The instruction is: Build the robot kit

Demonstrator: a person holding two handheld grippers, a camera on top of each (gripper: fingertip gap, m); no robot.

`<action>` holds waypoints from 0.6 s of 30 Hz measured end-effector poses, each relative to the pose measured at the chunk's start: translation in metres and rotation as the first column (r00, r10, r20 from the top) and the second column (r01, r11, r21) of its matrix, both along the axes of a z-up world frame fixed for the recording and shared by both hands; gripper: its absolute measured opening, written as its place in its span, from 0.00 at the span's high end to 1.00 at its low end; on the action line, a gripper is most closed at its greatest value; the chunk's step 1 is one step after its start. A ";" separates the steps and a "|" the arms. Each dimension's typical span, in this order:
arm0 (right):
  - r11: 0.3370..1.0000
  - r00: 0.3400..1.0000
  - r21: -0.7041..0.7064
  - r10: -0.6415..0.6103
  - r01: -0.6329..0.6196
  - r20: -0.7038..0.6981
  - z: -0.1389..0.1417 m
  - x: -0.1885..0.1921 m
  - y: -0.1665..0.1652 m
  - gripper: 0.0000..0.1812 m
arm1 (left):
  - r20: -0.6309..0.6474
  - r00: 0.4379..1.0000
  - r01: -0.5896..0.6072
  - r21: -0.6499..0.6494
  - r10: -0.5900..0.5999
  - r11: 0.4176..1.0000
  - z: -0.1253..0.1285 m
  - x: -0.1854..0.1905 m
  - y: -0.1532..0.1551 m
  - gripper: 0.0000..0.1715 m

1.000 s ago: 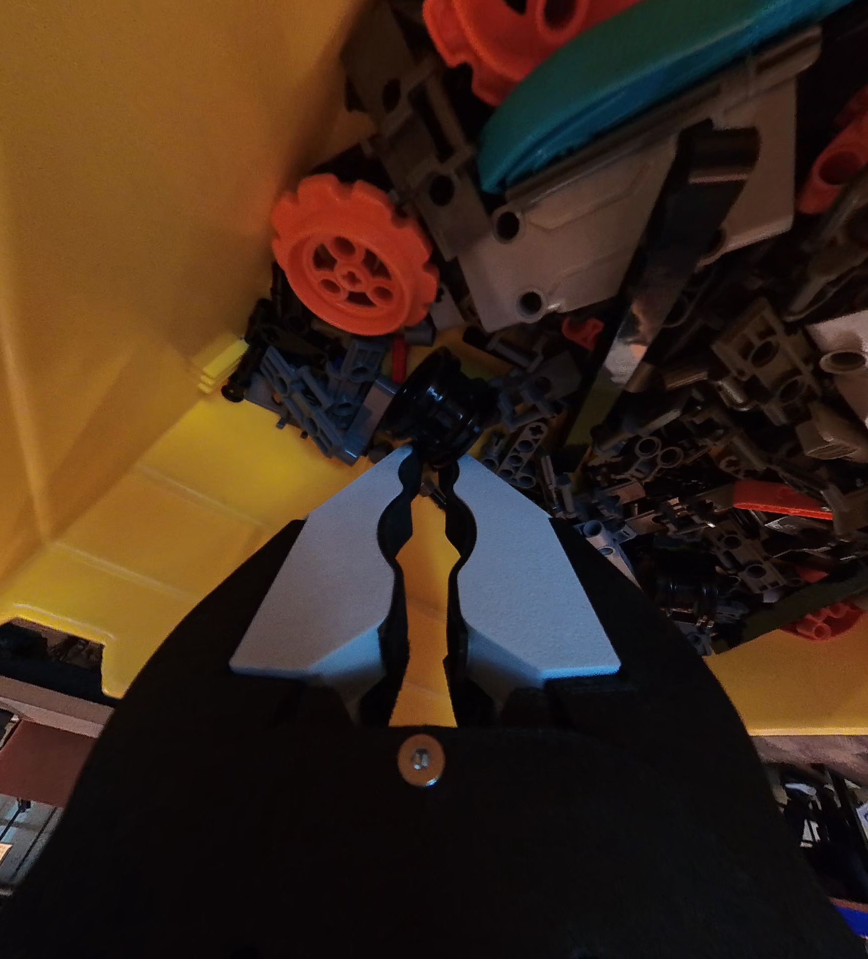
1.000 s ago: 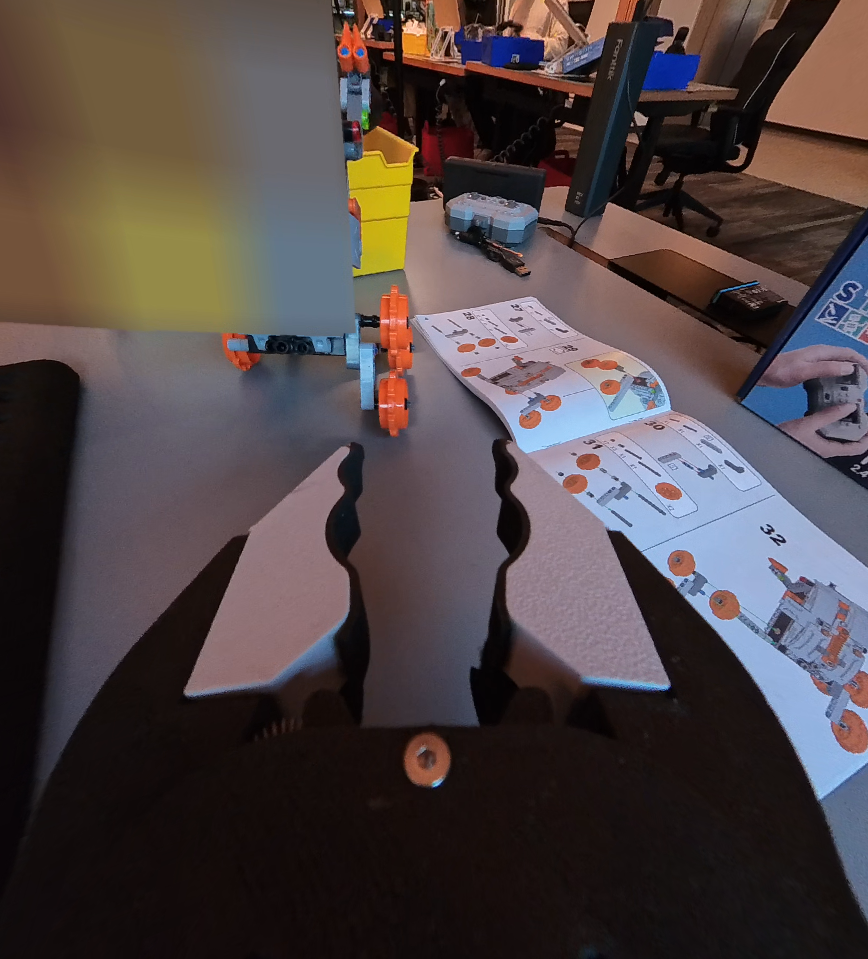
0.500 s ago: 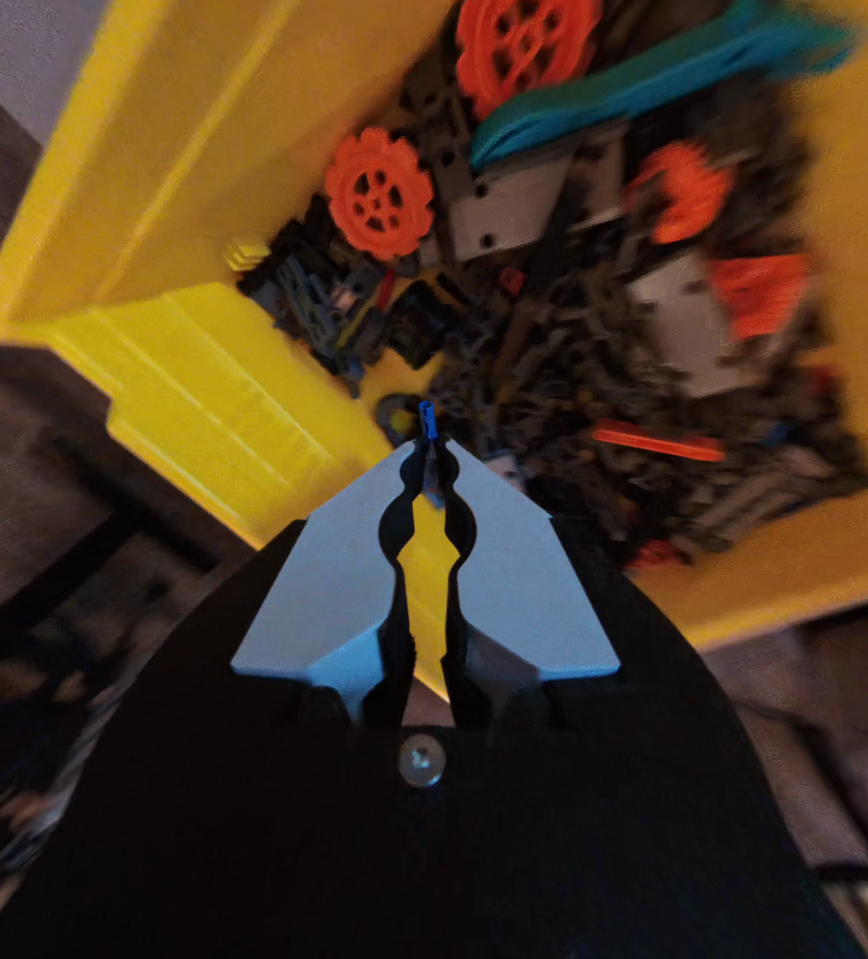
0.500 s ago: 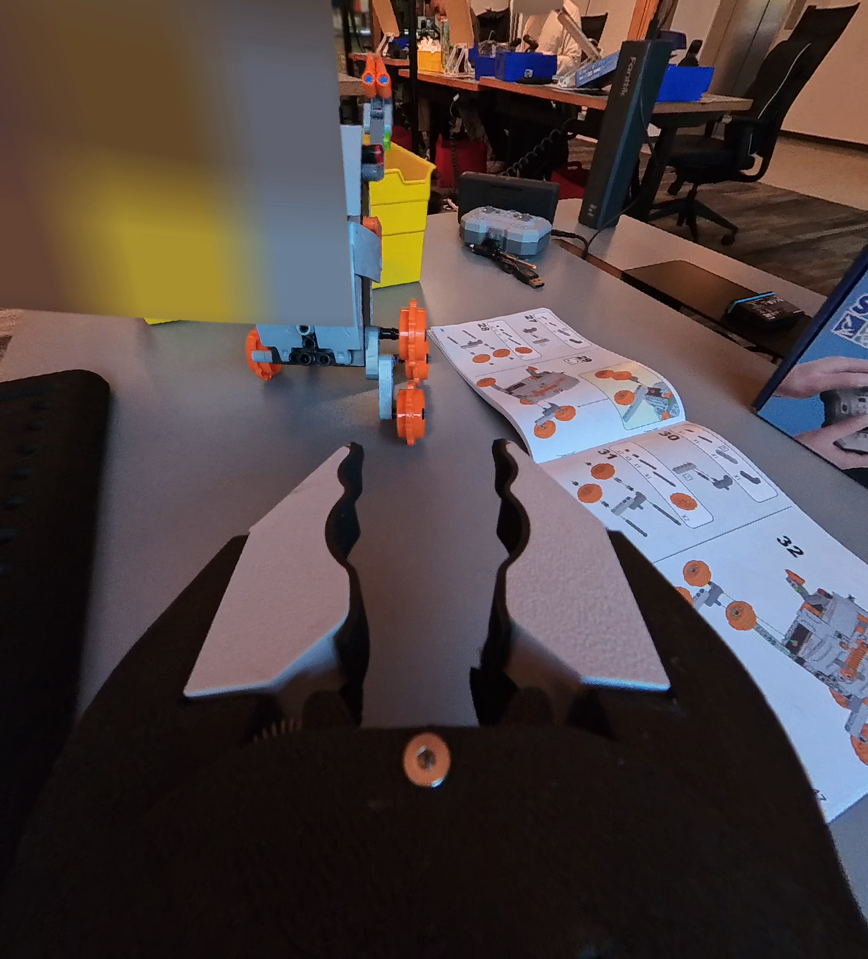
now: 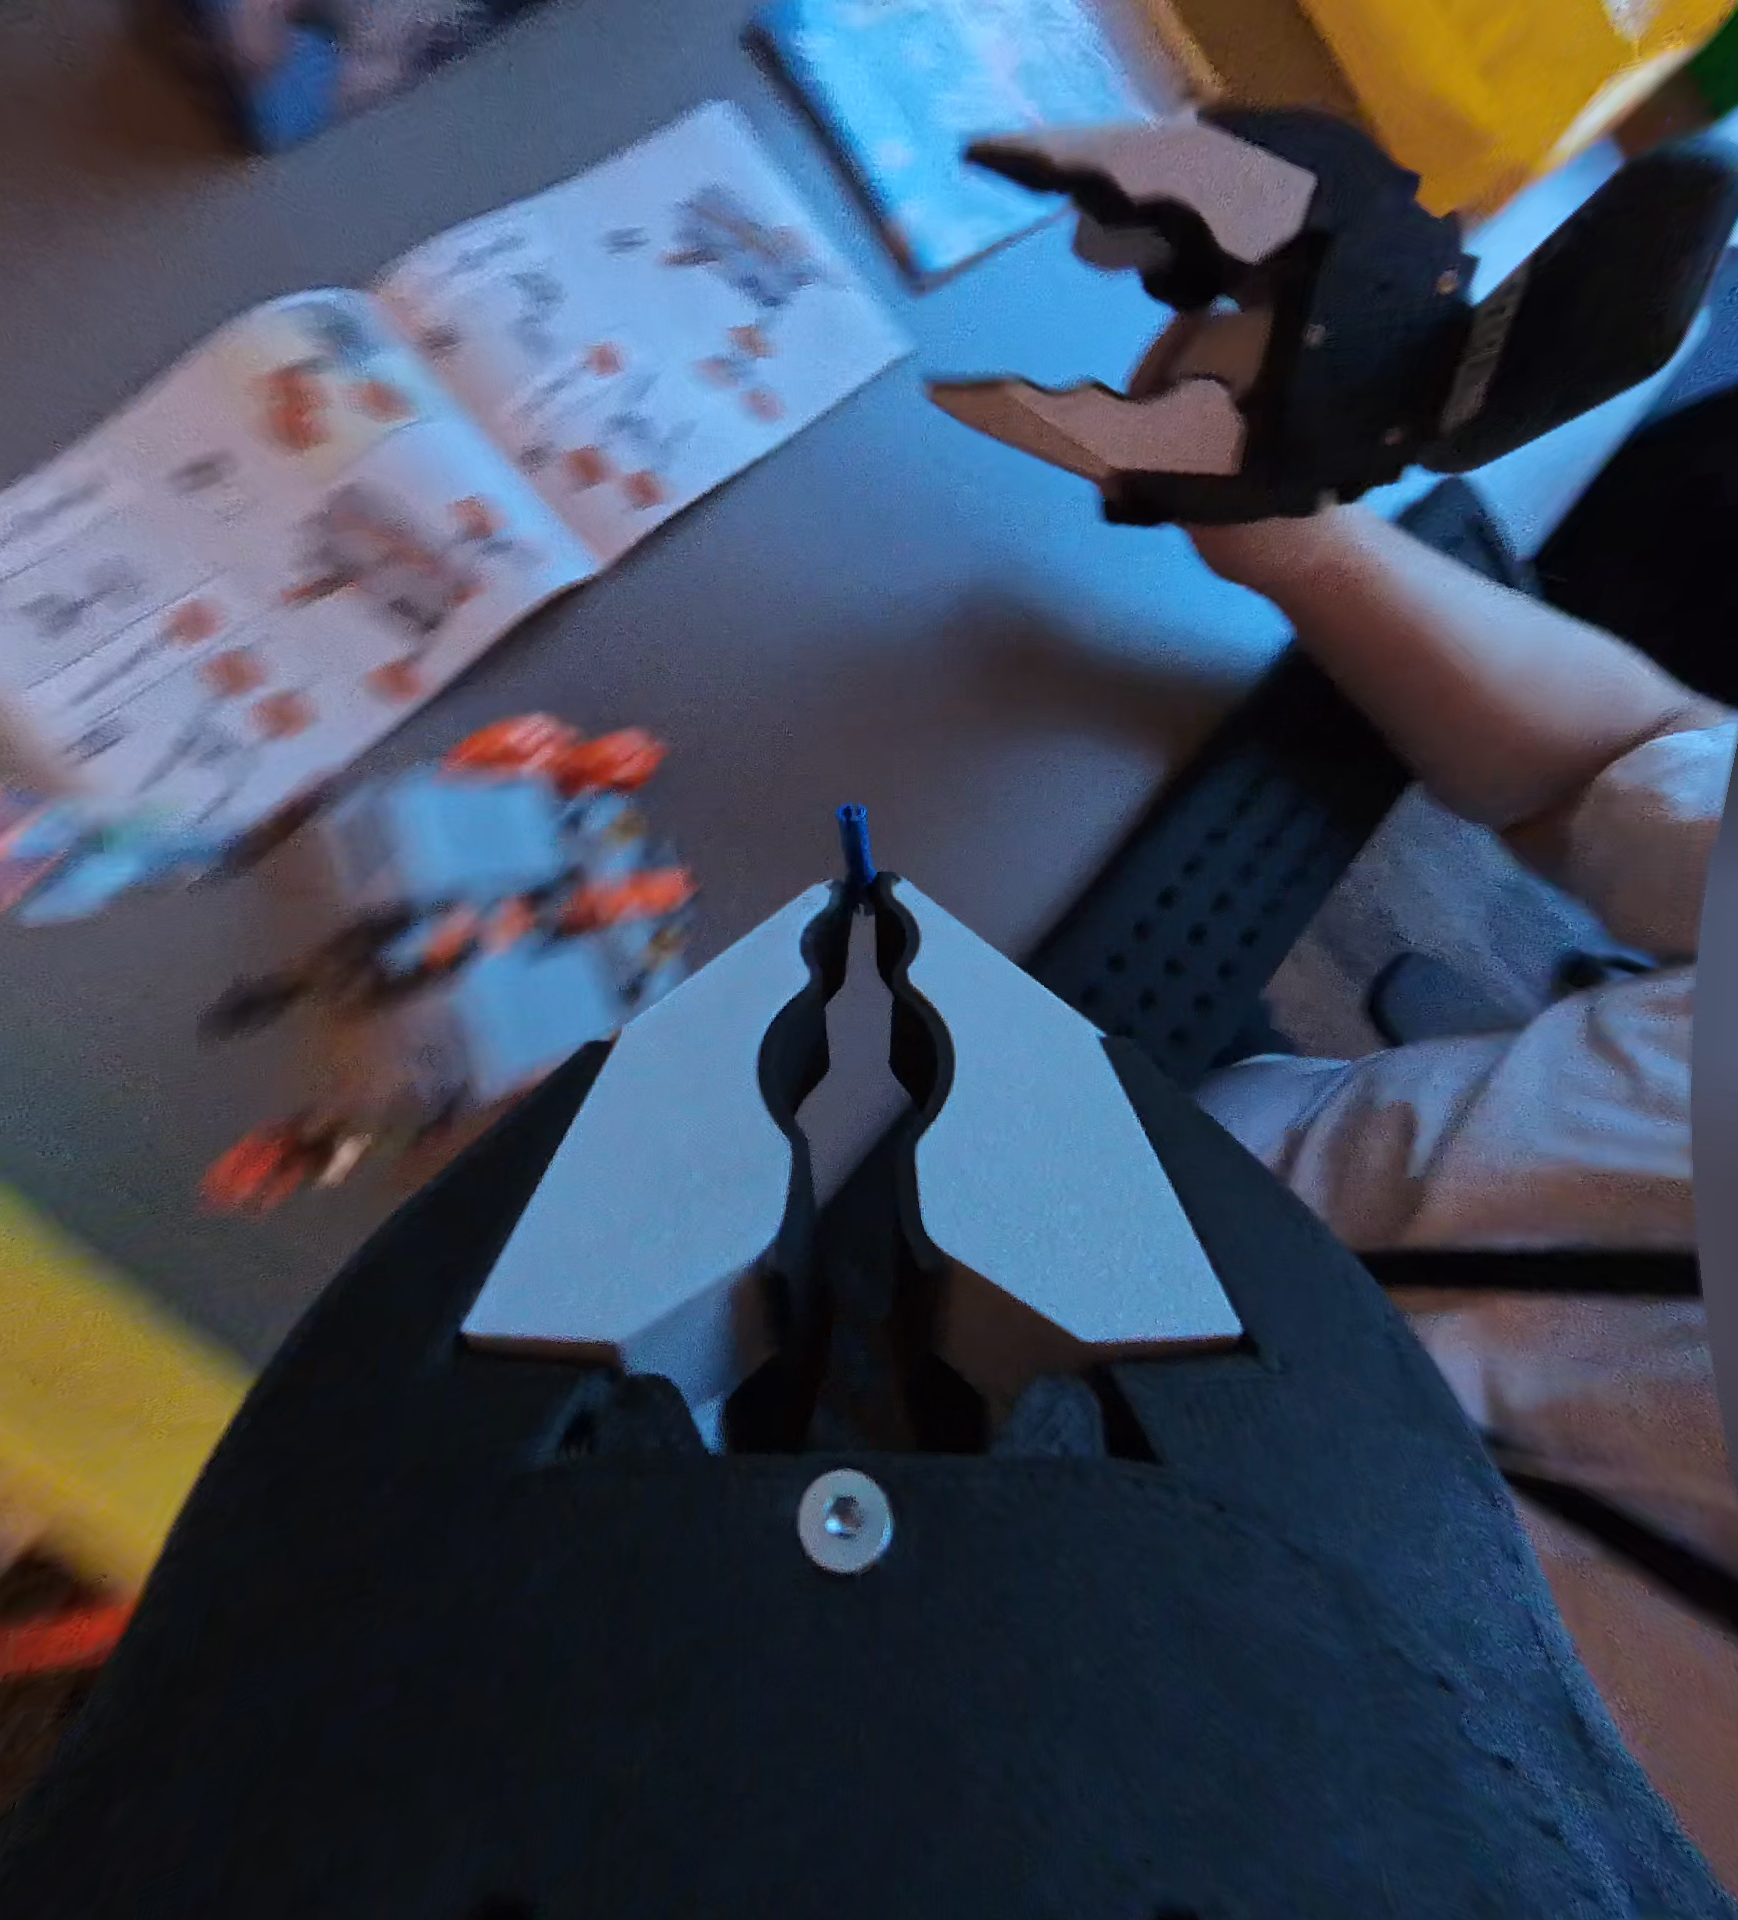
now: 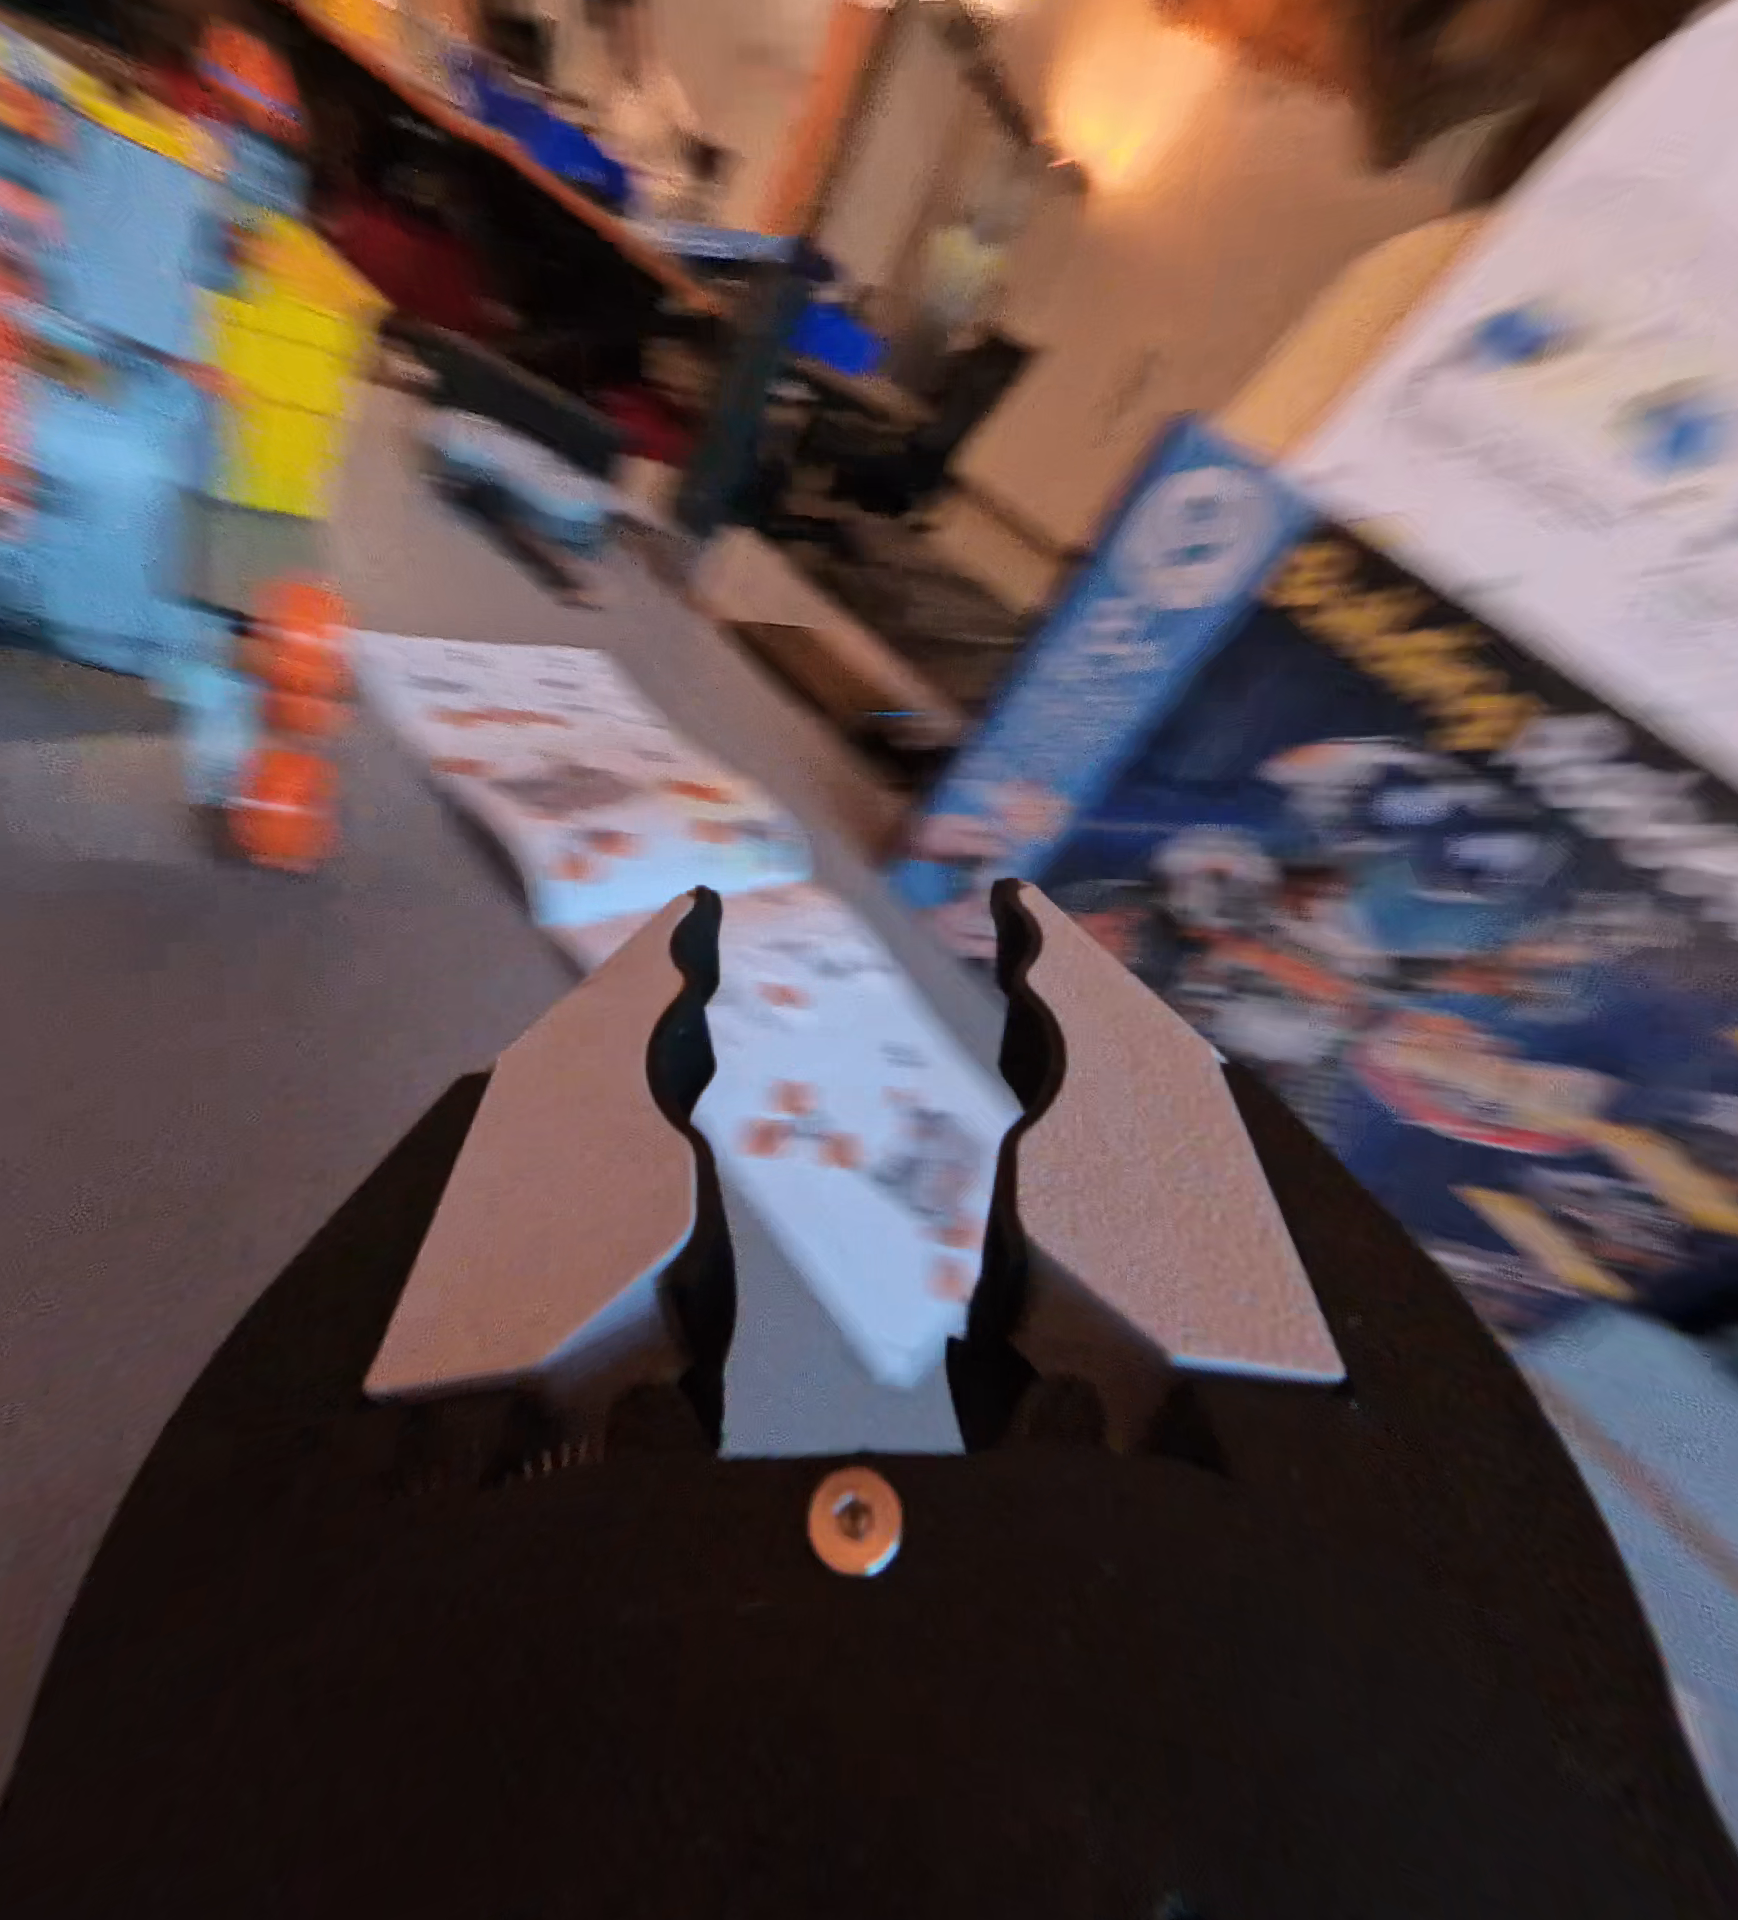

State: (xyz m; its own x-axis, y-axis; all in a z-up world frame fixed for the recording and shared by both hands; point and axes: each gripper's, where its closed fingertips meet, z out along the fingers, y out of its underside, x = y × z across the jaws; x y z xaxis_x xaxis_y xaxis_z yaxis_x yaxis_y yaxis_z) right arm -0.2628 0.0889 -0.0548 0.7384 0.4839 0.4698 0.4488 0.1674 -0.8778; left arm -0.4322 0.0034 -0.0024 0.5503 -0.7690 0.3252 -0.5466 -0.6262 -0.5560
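Above the grey table (image 5: 844, 623), seen from the left wrist view, the left gripper (image 5: 852, 902) is clenched on a small blue pin (image 5: 852, 840), pinching only its lower end at the very fingertips, so most of the pin stands proud of the jaws. Below and to the left lies a blurred grey-and-orange brick vehicle (image 5: 491, 914), with an open instruction booklet (image 5: 377, 468) beyond it and a yellow bin (image 5: 34, 1299) at the lower left edge. The right gripper (image 5: 1041, 301) shows farther off at upper right, held in a person's hand (image 5: 1291, 582), its jaws apart and empty.

Over the same table in the right wrist view, the right gripper (image 6: 849, 904) is released, nothing between its fingers. Everything beyond is smeared: the booklet (image 6: 719, 862) ahead, a dark printed box (image 6: 1416, 935) leaning at right, the orange-wheeled vehicle (image 6: 273, 727) at left.

As a judgement, the grip on the pin is shallow. Such a short, smooth part could pivot or slip out if the gripper swings fast or eases its squeeze. The heavy blur suggests both tools are moving quickly, which also raises the chance of the pin striking the vehicle off-axis or the two grippers brushing each other.
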 end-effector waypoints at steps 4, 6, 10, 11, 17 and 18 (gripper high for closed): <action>0.946 0.957 0.171 -0.286 0.274 0.051 0.024 0.089 0.012 0.71 | -0.210 0.975 0.056 -0.079 -0.072 0.995 -0.057 0.077 0.017 0.98; 0.928 0.936 0.162 -0.348 0.336 0.054 0.021 0.114 0.012 0.70 | -0.322 0.939 0.073 -0.150 -0.119 0.986 -0.091 0.093 0.017 0.98; 0.937 0.955 0.195 -0.298 0.291 0.006 0.025 0.115 0.007 0.71 | -0.419 0.891 0.059 -0.279 -0.177 0.958 -0.139 0.105 0.007 0.98; 0.939 0.955 0.184 -0.298 0.291 0.011 0.022 0.115 0.009 0.71 | -0.440 0.881 0.043 -0.296 -0.176 0.954 -0.146 0.105 0.005 0.98; 0.949 0.957 0.129 -0.290 0.287 0.002 0.015 0.115 0.014 0.71 | -0.519 0.837 -0.002 -0.319 -0.173 0.948 -0.173 0.100 0.002 0.98; 0.950 0.958 0.126 -0.286 0.285 -0.012 0.017 0.115 0.013 0.70 | -0.516 0.840 0.000 -0.315 -0.171 0.949 -0.174 0.101 0.002 0.98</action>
State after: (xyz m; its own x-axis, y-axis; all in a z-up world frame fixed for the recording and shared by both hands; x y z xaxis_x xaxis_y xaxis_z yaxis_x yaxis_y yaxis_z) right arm -0.1475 0.1020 -0.0377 0.8340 0.1902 0.5179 0.4992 0.1396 -0.8552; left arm -0.3308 0.0057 -0.1769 0.6388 -0.7381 0.2174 -0.7609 -0.6479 0.0360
